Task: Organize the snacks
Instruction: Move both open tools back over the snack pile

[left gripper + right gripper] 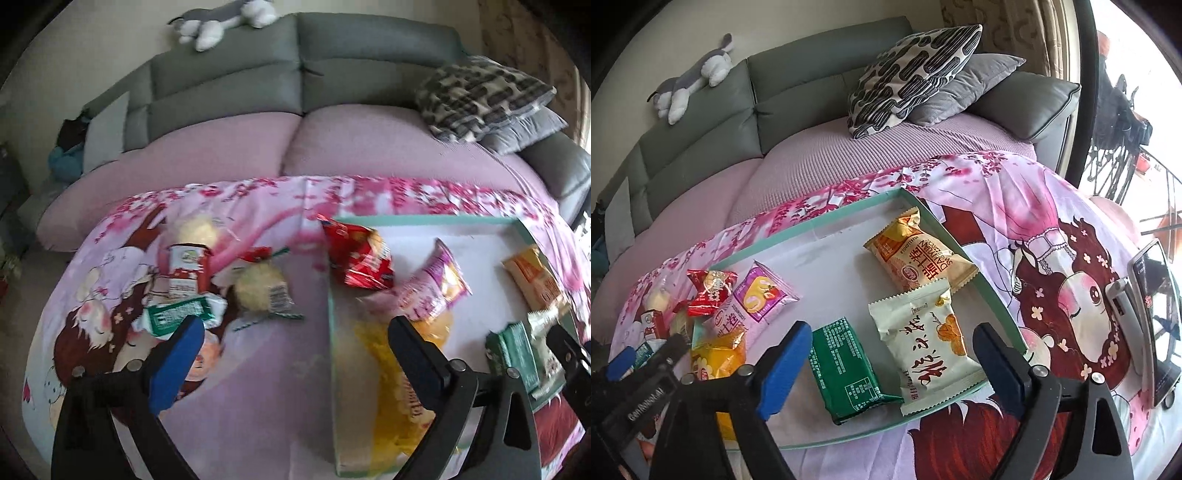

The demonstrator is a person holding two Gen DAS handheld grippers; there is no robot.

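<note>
**Sorting snacks into the tray: risks from here**

Looking across the cloth-covered bench (258, 369), we see the job partly done. The tray (997, 306), a shallow box with a teal rim, lies on the right half of the bench. Inside it: an orange pack (916, 254) at the far right, a white pack (931, 347) near it, a green pack (846, 369) beside that, a purple pack (757, 299) and a yellow bag (716, 362) at the left end. A red pack (356, 258) sits across the tray's far left rim.

Loose on the cloth left of the tray we count a carton (188, 267), two round pale buns (258, 291), and a green wrapper (181, 314).

Our left claw (295, 354) is spread wide and holds nothing; its right finger hangs over the yellow bag, its left finger just beside the green wrapper. Our right claw (886, 365) is also wide and empty, poised over the green and white packs.

What could go wrong, as we judge it:
- The left view is blurred, so a quick reach could miss the flat green wrapper and pinch the cloth instead, dragging the other snacks.
- The buns look soft; a hard squeeze may crush them.
- The carton could topple if a finger clips it.
- The red pack may slip outside the rim if the tray is nudged.
- The two claws are close together and could collide.
</note>
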